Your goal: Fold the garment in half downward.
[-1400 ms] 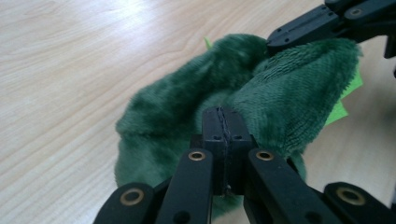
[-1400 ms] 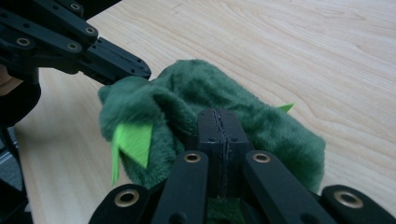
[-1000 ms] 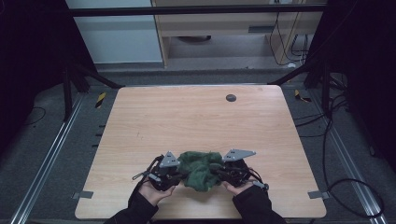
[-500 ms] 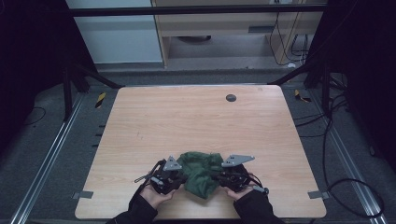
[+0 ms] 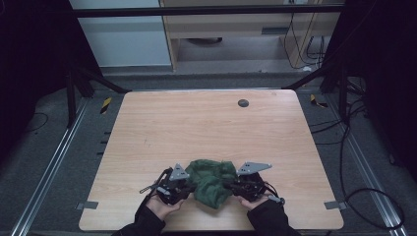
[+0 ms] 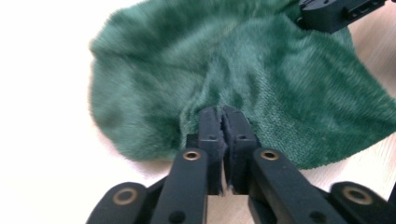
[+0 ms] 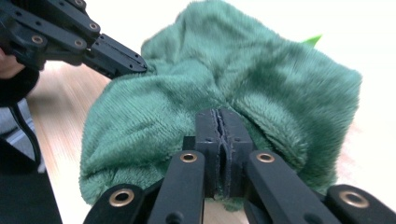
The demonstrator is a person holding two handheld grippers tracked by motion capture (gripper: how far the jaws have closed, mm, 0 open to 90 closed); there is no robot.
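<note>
High view: a green cloth point(image 5: 211, 180) lies bunched near the front edge of the table point(image 5: 206, 128), between the left gripper point(image 5: 189, 183) and the right gripper point(image 5: 230, 184), each held in a hand that comes in from the bottom. From up here the jaws are too small to read, and the cloth looks like one dark lump. The left gripper view brings what is missing: its two black jaws stand almost together with a fold of the cloth point(image 6: 243, 79) pinched between the pads, having just eased apart a little, and the right gripper's tip point(image 6: 327, 11) touches the cloth's far edge. The right gripper view shows the same from the other side: its jaws nearly closed on a plush ridge of the cloth point(image 7: 224, 79), also just slightly loosened, with the left gripper point(image 7: 126, 63) biting the cloth at upper left. A round dark spot point(image 5: 243, 103) marks the table's far side, well apart from the cloth.
</note>
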